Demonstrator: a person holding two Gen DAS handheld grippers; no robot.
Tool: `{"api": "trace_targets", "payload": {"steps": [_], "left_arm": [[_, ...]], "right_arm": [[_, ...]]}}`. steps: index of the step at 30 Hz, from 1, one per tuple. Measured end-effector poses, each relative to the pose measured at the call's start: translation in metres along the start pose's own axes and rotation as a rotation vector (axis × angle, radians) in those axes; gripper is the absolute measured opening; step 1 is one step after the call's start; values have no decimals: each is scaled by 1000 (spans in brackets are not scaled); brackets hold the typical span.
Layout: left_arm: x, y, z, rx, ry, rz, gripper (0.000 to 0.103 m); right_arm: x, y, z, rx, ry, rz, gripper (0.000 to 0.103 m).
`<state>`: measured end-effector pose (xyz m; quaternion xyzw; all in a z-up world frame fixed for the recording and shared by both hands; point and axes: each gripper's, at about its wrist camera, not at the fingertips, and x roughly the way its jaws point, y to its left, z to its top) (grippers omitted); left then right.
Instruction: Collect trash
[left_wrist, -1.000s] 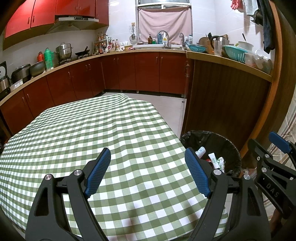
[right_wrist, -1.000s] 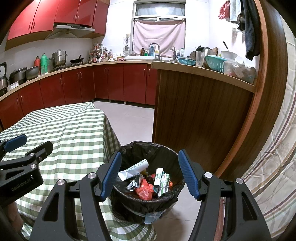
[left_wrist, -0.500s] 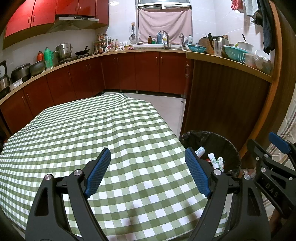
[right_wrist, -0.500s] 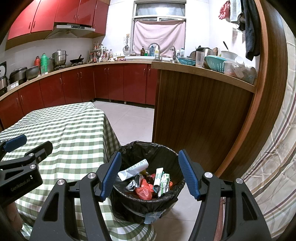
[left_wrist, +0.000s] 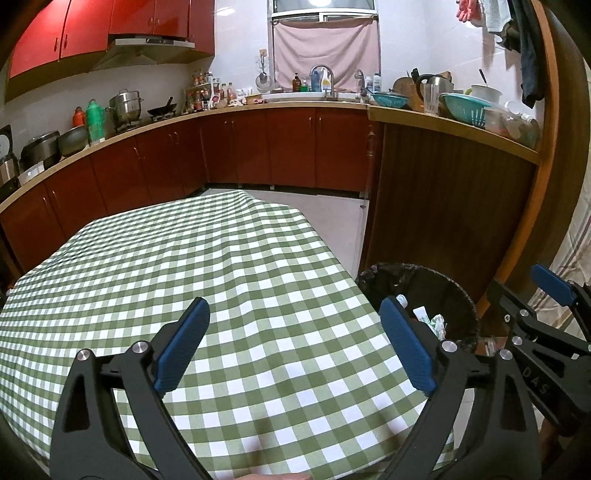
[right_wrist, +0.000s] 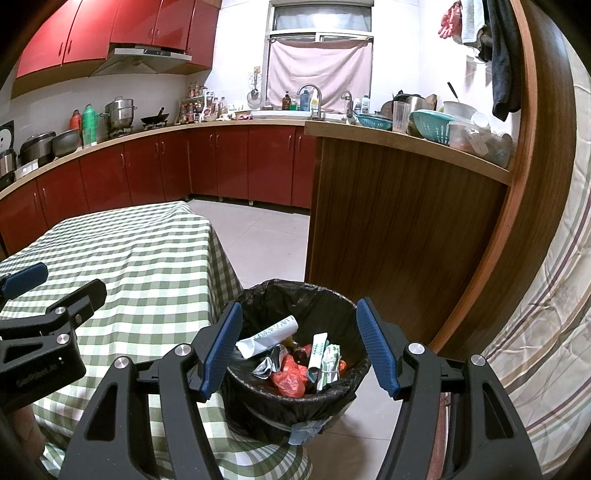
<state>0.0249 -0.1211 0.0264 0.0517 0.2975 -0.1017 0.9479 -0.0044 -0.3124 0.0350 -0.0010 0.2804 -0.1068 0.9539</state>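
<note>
Black liner bin (right_wrist: 295, 354): on the floor beside the checked tablecloth (left_wrist: 229, 295), holding the trash (right_wrist: 295, 354).
Trash: light, crumpled, soft wrappers; judged best pinched at a fold.
Left gripper (left_wrist: 293, 349): jaws just widened, nothing between.
Right gripper (right_wrist: 299, 347): spread, empty, above the bin.

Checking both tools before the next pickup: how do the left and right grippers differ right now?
The left gripper hangs over the checked tablecloth; the right gripper hangs over the trash bin. The left's jaws have just been opening and stand wider than the right's. Both are open with nothing between their blue pads.
</note>
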Motion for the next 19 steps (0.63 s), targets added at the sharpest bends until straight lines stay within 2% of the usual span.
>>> {"api": "trace_targets", "payload": {"steps": [5, 12, 19], "left_arm": [[2, 0, -1, 2, 13, -4, 98], [6, 5, -2, -5, 30, 7, 98], [12, 22, -4, -32, 67, 16, 98]], "right_arm": [[0, 0, 0, 1, -1, -1, 64], [-1, 2, -2, -4, -1, 3, 64], [3, 11, -5, -21, 4, 9, 70]]}}
